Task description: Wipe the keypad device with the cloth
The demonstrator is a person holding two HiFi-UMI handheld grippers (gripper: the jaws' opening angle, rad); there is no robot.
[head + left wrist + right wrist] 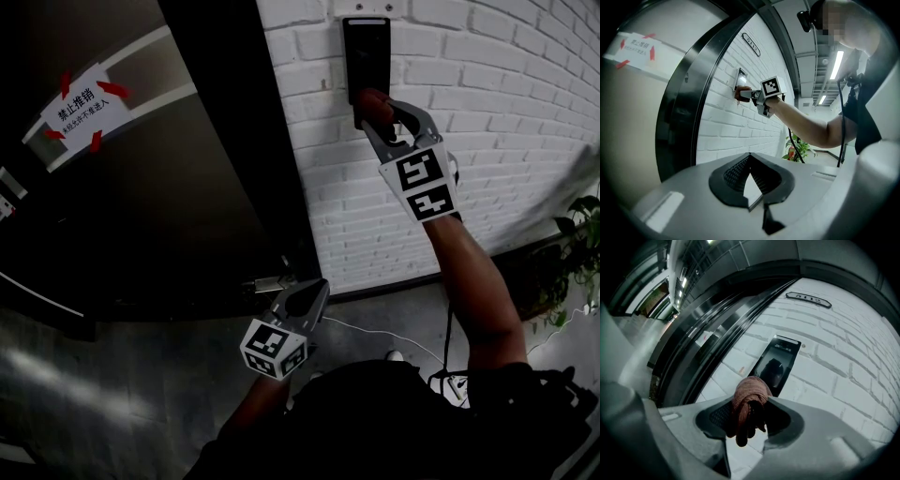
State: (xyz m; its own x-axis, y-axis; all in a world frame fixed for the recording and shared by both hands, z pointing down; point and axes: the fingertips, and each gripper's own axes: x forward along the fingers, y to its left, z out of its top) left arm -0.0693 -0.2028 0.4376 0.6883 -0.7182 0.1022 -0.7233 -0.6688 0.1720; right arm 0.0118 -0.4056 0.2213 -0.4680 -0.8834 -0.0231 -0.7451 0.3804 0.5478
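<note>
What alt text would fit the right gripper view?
The right gripper clamps a reddish cloth at the lower end of a black keypad device on a white brick wall. A dark door frame runs along the left.

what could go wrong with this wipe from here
1. The cloth is only a small bunch in the right gripper, so the hard jaws may scrape the keypad device on its glossy face.
2. Pressing hard could trigger the device.
3. The cloth's hanging tail might slip free.

Reddish-brown cloth (749, 401), black keypad device (779, 361), white wall (843, 376)
</note>
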